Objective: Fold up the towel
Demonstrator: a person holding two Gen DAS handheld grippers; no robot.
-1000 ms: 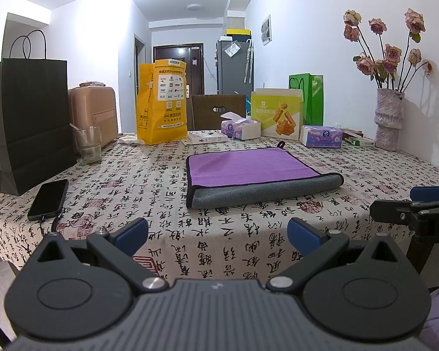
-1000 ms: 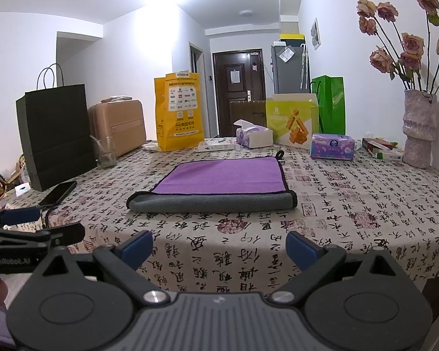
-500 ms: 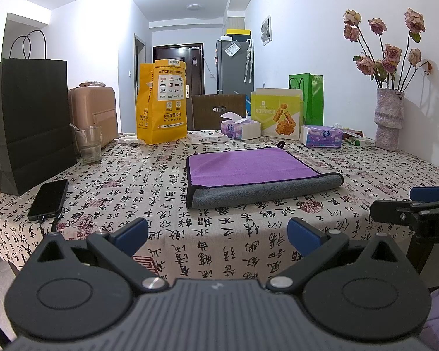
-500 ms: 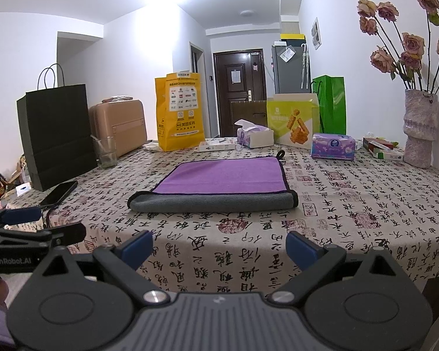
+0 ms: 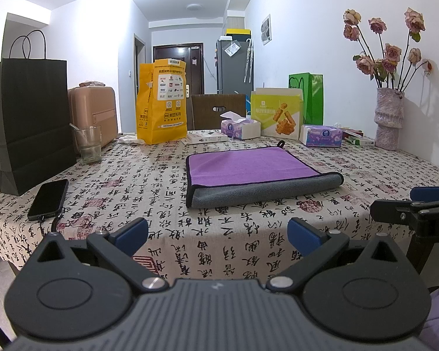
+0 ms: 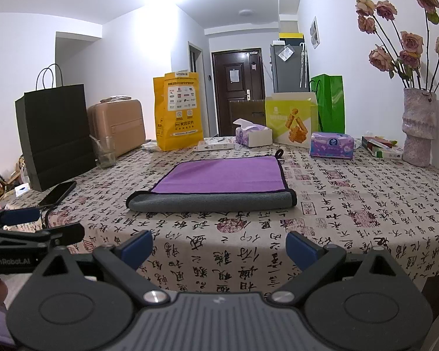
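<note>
A purple towel (image 5: 248, 166) with a grey underside lies folded on the patterned tablecloth, its rolled grey fold edge facing me; it also shows in the right wrist view (image 6: 219, 180). My left gripper (image 5: 218, 235) is open and empty, held back at the table's near edge, well short of the towel. My right gripper (image 6: 219, 244) is open and empty too, also at the near edge. Each gripper shows at the side of the other's view: the right gripper (image 5: 418, 204) and the left gripper (image 6: 29, 228).
A black phone (image 5: 48, 199) with a cable lies at left, near a black paper bag (image 5: 29, 122) and a glass (image 5: 87, 144). A yellow bag (image 5: 162, 102), tissue boxes (image 5: 322, 136), a snack box and a flower vase (image 5: 389, 120) stand along the back.
</note>
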